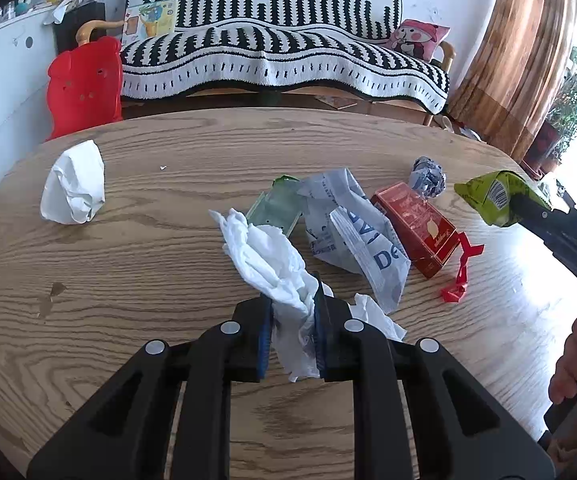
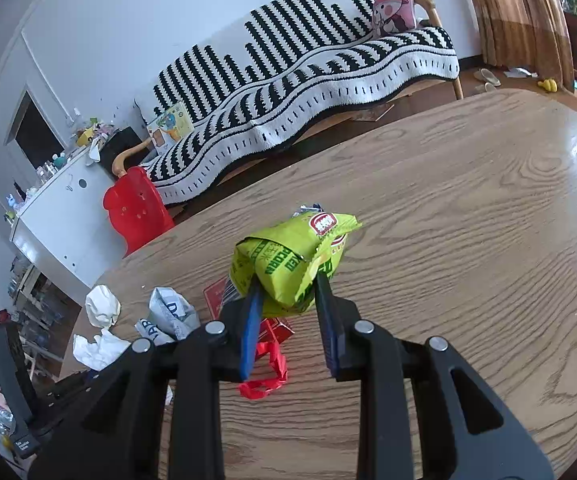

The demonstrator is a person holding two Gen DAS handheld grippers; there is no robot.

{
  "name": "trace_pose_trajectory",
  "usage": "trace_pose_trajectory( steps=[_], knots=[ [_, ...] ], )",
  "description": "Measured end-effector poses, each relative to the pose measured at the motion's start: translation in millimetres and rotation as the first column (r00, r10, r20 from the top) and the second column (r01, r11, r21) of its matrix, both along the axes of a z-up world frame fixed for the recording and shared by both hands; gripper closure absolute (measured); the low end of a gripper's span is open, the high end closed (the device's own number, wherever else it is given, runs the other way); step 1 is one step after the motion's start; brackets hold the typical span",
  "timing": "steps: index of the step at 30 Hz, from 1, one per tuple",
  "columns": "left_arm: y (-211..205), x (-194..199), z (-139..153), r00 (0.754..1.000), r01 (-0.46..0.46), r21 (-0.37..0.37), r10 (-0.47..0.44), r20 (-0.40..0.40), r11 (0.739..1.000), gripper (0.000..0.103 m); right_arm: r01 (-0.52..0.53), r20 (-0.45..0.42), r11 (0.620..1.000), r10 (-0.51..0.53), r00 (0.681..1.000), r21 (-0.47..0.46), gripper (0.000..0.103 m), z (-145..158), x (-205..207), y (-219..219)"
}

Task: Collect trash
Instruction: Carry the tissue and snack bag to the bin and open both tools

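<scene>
- Across my left wrist view the wooden desk (image 1: pixel 136 248) fills the middle, with a striped sofa (image 1: pixel 280 52) along the top.
- My left claw (image 1: pixel 292 308), at lower centre, is clamped on a white tissue (image 1: pixel 272 264) that trails up and left over the desk.
- My right claw (image 2: pixel 288 284), at the centre of its own view, grips a green snack bag (image 2: pixel 288 256) held above the desk.
- Centre right of the left view lie a grey printed wrapper (image 1: pixel 352 224), a red box (image 1: pixel 416 224) just right of it, and a red ribbon (image 1: pixel 462 268).
- A crumpled white paper (image 1: pixel 74 188) sits apart at the left.
</scene>
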State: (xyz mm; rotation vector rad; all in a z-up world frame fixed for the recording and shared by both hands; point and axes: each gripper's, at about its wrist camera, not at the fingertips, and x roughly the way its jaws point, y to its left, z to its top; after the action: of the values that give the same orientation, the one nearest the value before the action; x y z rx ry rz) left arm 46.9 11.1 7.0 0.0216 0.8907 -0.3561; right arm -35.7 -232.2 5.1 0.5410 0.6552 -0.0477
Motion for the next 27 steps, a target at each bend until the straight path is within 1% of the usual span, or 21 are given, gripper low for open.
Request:
trace_pose_trajectory(
  steps=[2,6,9,12,14,16,18,19,21,22,23,24,25,27],
  knots=[
    [-2.4,-0.8,2.9,1.000,0.005,-0.010,-0.005,0.000,1.000,0.087,0.006,-0.006,1.000,-0.006,1.000,0.027,0.076,-2.3,1.5,-3.8],
    [-26.1,-11.3,22.6,0.998,0.055,-0.047,-0.054,0.040,0.997,0.087,0.021,-0.013,0.996,-0.020,1.000,0.089,0.076,-4.3,1.5,-7.3],
    [-47.1,-18.9,30.6,0.994,0.094,-0.066,-0.091,0.053,0.993,0.087,0.026,0.021,0.995,-0.028,0.999,0.098,0.076,4.3,-11.5,-10.8],
    [-74.2,-32.1,37.1,0.988,0.150,-0.080,-0.145,0.060,0.985,0.087,0.063,0.057,0.993,-0.069,0.996,0.104,0.076,14.2,-45.0,-27.3],
    [-91.1,-43.1,41.8,0.980,0.192,-0.087,-0.186,0.069,0.978,0.087,0.095,0.061,0.987,-0.103,0.993,0.127,0.076,15.3,-78.3,-44.5],
    [-115.3,-59.3,48.4,0.964,0.260,-0.095,-0.253,0.081,0.961,0.087,0.136,0.054,0.986,-0.142,0.988,0.095,0.076,16.9,-115.5,-61.5],
    [-142.0,-79.6,52.6,0.940,0.336,-0.103,-0.328,0.089,0.936,0.087,0.202,0.034,0.979,-0.202,0.979,0.013,0.076,18.4,-163.5,-80.7],
    [-162.0,-94.2,54.2,0.921,0.388,-0.104,-0.380,0.089,0.916,0.087,0.242,0.014,0.970,-0.242,0.970,-0.017,0.076,19.1,-192.2,-94.9],
    [-192.7,-117.5,55.9,0.884,0.467,-0.101,-0.460,0.086,0.878,0.087,0.289,-0.016,0.957,-0.289,0.957,-0.029,0.076,19.9,-230.8,-115.1],
    [-214.5,-134.8,56.2,0.851,0.525,-0.104,-0.520,0.078,0.844,0.087,0.316,-0.040,0.948,-0.317,0.947,-0.036,0.076,21.8,-257.5,-130.1],
    [-235.1,-151.6,54.9,0.812,0.584,-0.103,-0.581,0.060,0.805,0.087,0.330,-0.054,0.943,-0.332,0.942,-0.045,0.076,23.3,-273.5,-138.8],
    [-246.7,-161.7,53.4,0.786,0.618,-0.102,-0.616,0.047,0.780,0.087,0.348,-0.066,0.936,-0.351,0.934,-0.055,0.076,25.2,-291.2,-147.7],
    [-269.0,-181.2,47.9,0.729,0.682,-0.096,-0.684,0.015,0.725,0.087,0.367,-0.074,0.928,-0.370,0.926,-0.061,0.076,26.5,-307.5,-156.1],
    [-297.6,-207.5,35.1,0.636,0.764,-0.100,-0.770,-0.053,0.638,0.087,0.402,-0.097,0.914,-0.406,0.909,-0.058,0.076,22.8,-339.8,-172.3]
  ],
)
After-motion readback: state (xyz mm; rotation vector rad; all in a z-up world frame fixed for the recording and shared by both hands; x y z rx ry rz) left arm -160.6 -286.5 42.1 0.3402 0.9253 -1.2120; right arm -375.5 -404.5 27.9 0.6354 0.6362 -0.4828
